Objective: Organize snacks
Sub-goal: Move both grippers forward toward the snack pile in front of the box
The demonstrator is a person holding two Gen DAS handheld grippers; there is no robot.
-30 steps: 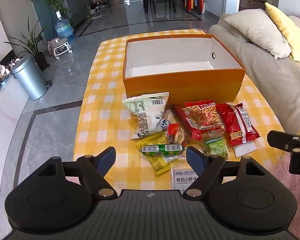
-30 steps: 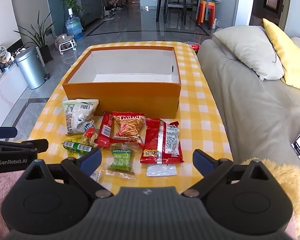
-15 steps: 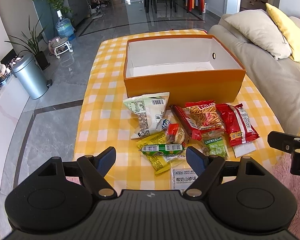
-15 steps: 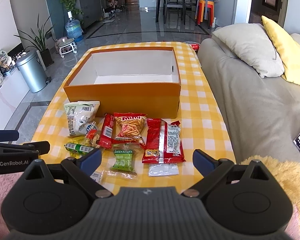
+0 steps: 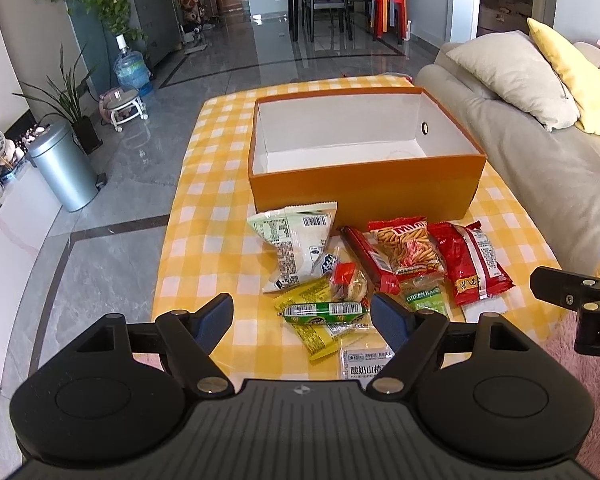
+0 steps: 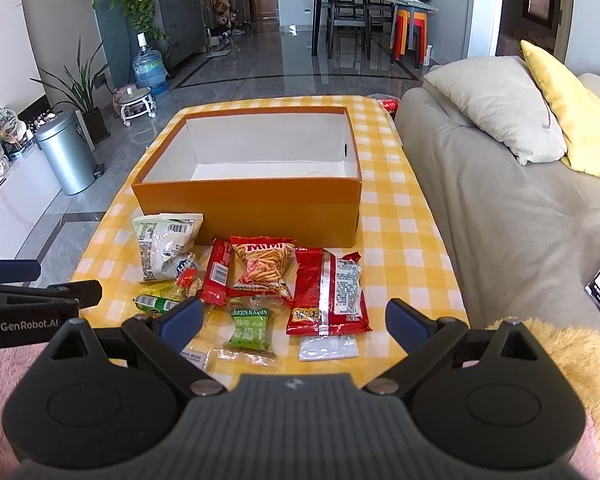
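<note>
1. The box (image 5: pixel 364 190) sits open and empty on the table (image 5: pixel 204 240), its long axis running left to right across both views.
2. The snacks lie in a loose cluster on the cloth just in front of the box's near wall.
3. The white bag (image 5: pixel 296 252) lies at the left end, close to the box, its long axis slanted.
4. The red pack (image 6: pixel 330 292) lies at the right end, its long axis pointing toward the box.
5. The stick bag (image 6: pixel 264 270) overlaps a red bar (image 6: pixel 218 278) to its left.
6. The green tube (image 5: pixel 324 312) lies crosswise over yellow packets.
7. The left gripper (image 5: pixel 302 318) hangs wide and empty above the near snacks.
8. The right gripper (image 6: pixel 294 320) is likewise spread wide, holding nothing, above the raisin pack (image 6: pixel 248 330).
</note>
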